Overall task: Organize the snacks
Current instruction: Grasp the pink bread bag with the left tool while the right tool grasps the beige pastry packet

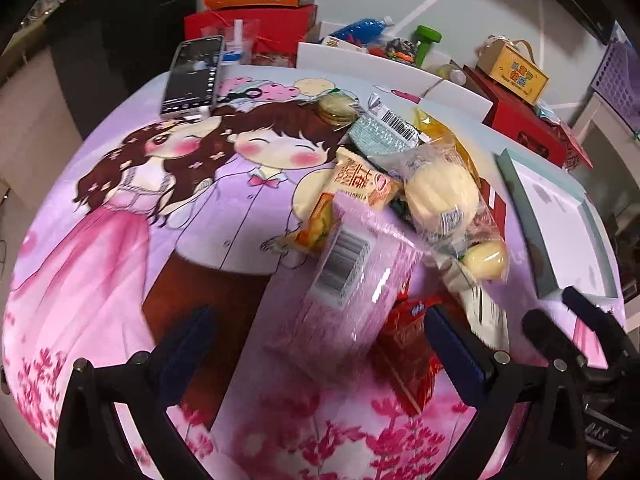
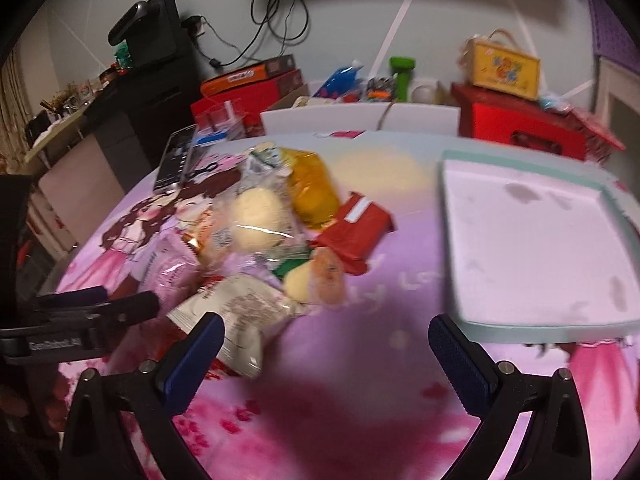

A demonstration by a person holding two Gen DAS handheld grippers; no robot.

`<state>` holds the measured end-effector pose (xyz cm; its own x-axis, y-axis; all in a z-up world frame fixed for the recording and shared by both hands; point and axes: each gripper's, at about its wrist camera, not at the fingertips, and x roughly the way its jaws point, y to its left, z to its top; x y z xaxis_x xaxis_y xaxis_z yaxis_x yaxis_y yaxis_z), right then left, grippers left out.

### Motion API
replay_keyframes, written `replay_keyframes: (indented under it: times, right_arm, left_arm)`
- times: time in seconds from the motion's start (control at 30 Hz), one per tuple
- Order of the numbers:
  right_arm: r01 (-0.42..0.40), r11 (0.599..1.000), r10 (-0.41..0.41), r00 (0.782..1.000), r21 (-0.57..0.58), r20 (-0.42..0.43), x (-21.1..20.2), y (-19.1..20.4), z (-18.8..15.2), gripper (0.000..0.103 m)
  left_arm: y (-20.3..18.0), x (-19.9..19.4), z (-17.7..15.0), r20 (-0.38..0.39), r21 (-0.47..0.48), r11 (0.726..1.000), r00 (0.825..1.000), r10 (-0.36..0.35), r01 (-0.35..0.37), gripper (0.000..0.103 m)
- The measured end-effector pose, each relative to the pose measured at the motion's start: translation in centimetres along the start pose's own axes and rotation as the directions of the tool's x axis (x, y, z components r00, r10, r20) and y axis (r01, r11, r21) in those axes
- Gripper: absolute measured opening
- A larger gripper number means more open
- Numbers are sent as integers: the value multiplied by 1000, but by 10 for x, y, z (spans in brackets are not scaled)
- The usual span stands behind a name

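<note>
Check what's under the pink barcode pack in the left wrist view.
The pink pack lies tilted on the pile, overlapping a red packet at its lower right and an orange-yellow packet at its upper left. How far they extend beneath is hidden.

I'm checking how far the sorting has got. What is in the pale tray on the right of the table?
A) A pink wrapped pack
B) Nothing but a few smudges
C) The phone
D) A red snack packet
B: the tray shows only a bare white floor with faint marks, while the snack pile lies on the tablecloth beside it.
</note>
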<state>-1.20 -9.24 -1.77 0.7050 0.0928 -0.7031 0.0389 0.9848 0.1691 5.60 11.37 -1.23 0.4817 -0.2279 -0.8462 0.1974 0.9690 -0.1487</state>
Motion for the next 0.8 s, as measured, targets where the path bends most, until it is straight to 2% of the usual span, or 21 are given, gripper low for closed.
replay_keyframes:
  times: [0.07, 0.17, 0.33, 0.43, 0.5, 0.57, 0.67, 0.8]
  right_arm:
    - [-36, 999, 36, 999, 1, -22, 8, 5, 3, 103]
    - [-101, 994, 103, 993, 35, -52, 16, 5, 5, 103]
    - [-168, 978, 179, 980, 121, -89, 27, 1, 15, 102]
    - [-188, 968, 210, 970, 167, -122, 36, 3, 20, 94]
    - [-194, 963, 222, 964, 188, -146, 43, 7, 22, 94]
    - [-193, 961, 227, 960, 201, -165, 49, 11, 22, 93]
    - [-185, 955, 232, 952, 233, -197, 59, 15, 21, 93]
    - [-178, 943, 246, 942, 282, -229, 72, 15, 17, 86]
  left_arm:
    - [0, 6, 5, -12, 12, 1000, 1000, -17, 17, 101]
    - [0, 16, 9, -25, 51, 998, 999, -20, 21, 88]
    - [0, 27, 7, -46, 59, 996, 997, -56, 59, 78]
    - [-1, 33, 5, -58, 73, 996, 997, -51, 55, 65]
    - [-1, 35, 5, -64, 73, 996, 997, -53, 58, 55]
    - [-1, 35, 3, -63, 74, 995, 996, -58, 63, 49]
    - [-2, 33, 3, -49, 84, 995, 997, -55, 59, 45]
    - [0, 31, 2, -40, 86, 996, 999, -16, 19, 45]
